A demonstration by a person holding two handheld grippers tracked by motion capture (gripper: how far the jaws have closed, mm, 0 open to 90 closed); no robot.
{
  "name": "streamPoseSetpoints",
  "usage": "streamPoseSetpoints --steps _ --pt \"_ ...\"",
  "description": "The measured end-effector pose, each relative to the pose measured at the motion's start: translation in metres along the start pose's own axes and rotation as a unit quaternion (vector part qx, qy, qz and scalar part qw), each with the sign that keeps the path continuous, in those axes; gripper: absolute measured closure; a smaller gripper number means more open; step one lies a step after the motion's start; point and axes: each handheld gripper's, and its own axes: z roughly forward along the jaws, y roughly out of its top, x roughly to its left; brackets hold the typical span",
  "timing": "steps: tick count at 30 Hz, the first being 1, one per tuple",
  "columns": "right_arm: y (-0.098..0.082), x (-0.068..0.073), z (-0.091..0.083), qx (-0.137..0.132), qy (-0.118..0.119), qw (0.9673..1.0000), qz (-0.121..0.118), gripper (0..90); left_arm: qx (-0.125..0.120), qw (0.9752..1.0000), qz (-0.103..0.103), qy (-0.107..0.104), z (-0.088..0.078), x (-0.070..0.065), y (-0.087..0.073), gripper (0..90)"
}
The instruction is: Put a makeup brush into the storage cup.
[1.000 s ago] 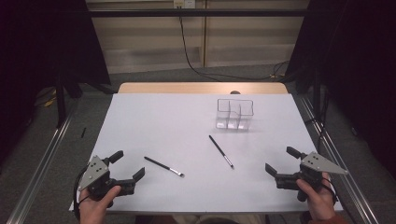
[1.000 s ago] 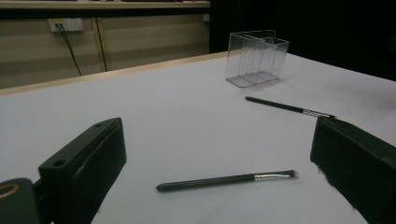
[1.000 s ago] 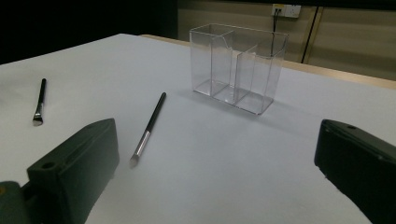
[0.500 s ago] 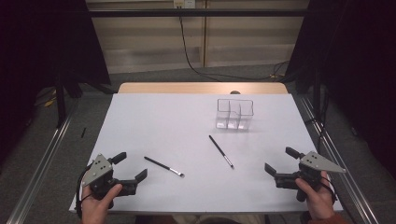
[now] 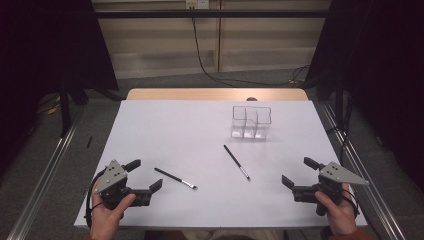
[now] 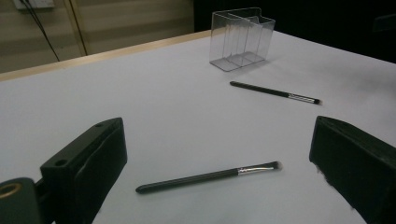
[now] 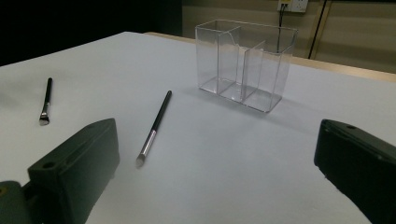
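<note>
The person's forearms are cut off by the high view's bottom edge, behind both hands point(image 5: 107, 215)

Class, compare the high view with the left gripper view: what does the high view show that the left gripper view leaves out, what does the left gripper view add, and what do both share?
High view alone: both hands, the left gripper and right gripper, each open, the floor and rails around the table.

Left gripper view alone: a close look along its own two black fingers, spread wide, with the nearer brush lying between them, its bristles plain to see.

Shared: the white table, the clear divided organizer, empty and upright, and two dark brushes, including the farther brush.
</note>
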Motion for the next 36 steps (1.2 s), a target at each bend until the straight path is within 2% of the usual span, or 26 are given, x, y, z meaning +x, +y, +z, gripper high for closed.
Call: streamPoseSetpoints --steps 1,9,14,19,26,29,30,36 --pt "0.000 0.000 0.000 0.001 0.002 1.0000 -0.003 0.0 0.015 0.9998 -0.004 -0.011 0.003 0.000 0.001 4.1" --pt "0.000 0.001 0.001 0.000 0.007 1.0000 -0.003 0.0 0.026 0.9993 0.017 -0.020 0.013 0.000 0.007 4.1" --pt "0.000 0.001 0.001 0.001 0.008 1.0000 -0.002 0.0 0.022 0.9992 0.024 -0.023 0.021 0.004 0.015 4.0" --pt "0.000 0.001 0.001 0.000 0.009 1.0000 -0.002 0.0 0.019 0.9993 0.022 -0.025 0.030 0.007 0.019 4.0" --pt "0.000 0.001 0.001 0.000 0.008 1.0000 -0.002 0.0 0.017 0.9991 0.023 -0.030 0.034 0.010 0.025 4.0" --pt "0.000 0.001 0.002 0.000 0.007 1.0000 0.002 0.0 0.018 0.9992 0.026 -0.023 0.036 0.010 0.029 4.1" --pt "0.000 0.001 0.002 0.000 0.008 1.0000 0.002 0.0 0.015 0.9992 0.020 -0.032 0.037 0.010 0.031 4.1" --pt "0.000 0.001 0.002 0.000 0.009 1.0000 0.000 0.0 0.017 0.9990 0.024 -0.034 0.043 0.010 0.035 4.1"
